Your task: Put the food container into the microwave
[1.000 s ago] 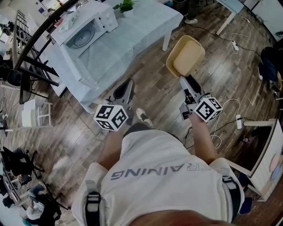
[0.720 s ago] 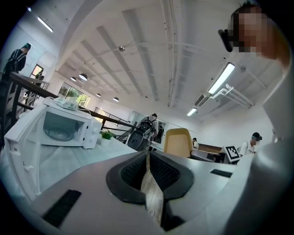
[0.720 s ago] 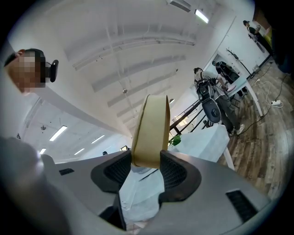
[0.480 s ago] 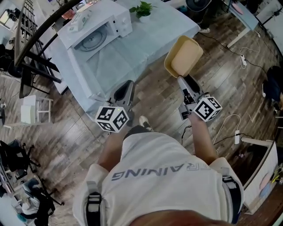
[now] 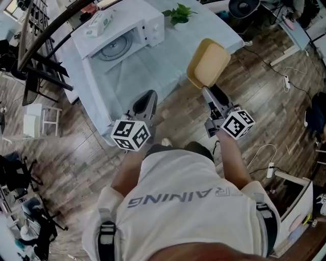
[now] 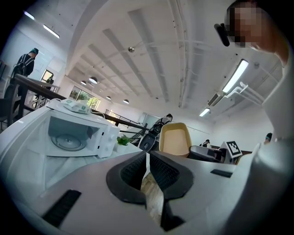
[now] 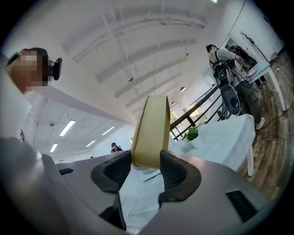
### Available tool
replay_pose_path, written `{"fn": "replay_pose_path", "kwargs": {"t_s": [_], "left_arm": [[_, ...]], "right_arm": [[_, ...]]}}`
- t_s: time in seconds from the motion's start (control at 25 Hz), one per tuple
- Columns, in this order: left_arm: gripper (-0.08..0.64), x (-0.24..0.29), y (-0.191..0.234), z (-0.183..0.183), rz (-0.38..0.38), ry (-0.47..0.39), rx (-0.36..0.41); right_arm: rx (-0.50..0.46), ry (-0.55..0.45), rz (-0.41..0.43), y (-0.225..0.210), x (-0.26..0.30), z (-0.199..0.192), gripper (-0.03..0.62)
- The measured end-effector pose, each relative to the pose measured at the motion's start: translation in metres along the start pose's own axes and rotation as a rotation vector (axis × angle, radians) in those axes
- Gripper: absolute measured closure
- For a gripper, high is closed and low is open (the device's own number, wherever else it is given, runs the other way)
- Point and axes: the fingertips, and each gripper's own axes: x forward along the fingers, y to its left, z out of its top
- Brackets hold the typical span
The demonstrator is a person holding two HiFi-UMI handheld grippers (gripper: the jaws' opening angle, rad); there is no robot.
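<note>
A tan food container [image 5: 209, 63] is held edge-on by my right gripper [image 5: 205, 89], whose jaws are shut on its rim; in the right gripper view the food container [image 7: 151, 131] rises between the pads. The white microwave [image 5: 118, 36] stands open on the table with its glass turntable [image 5: 116, 50] showing; in the left gripper view the microwave [image 6: 76, 134] is at left. My left gripper [image 5: 146, 99] is shut with nothing in it, near the table's front edge. The container hovers over the table's right front corner.
The table [image 5: 168, 56] wears a pale blue cloth. A small green plant [image 5: 179, 12] stands beside the microwave, and a flat box [image 5: 102, 20] lies on top of it. Black metal racks [image 5: 35, 56] stand left. Cables and a power strip [image 5: 270, 165] lie on the wooden floor.
The table and microwave have drawn nearer and shifted right in the head view. The container now hangs over the table's corner. Both grippers keep their states.
</note>
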Motion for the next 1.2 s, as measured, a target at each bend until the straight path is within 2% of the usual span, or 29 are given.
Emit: {"fn": "replay_pose_path", "kwargs": {"t_s": [0.16,0.32,0.8,0.92,1.2], "left_arm": [[0.509,0.003,0.007,0.006,0.037,-0.007,-0.006],[0.509,0.005,0.023,0.016,0.103,-0.031,-0.008],[0.509,0.05,0.097,0.056,0.427,-0.14,-0.049],[0.509,0.064,0.111,0.066,0.483,-0.165,-0.049],[0.509,0.059,0.128,0.061,0.688,-0.209,-0.088]], "right_arm": [[0.019,0.037,0.039,-0.005,0.018,-0.002,0.38],[0.037,0.076,0.113,-0.008,0.053,0.0,0.38],[0.091,0.313,0.434,-0.025,0.196,-0.002,0.38],[0.085,0.367,0.499,-0.029,0.223,-0.002,0.38],[0.131,0.549,0.673,-0.025,0.263,-0.032,0.38]]}}
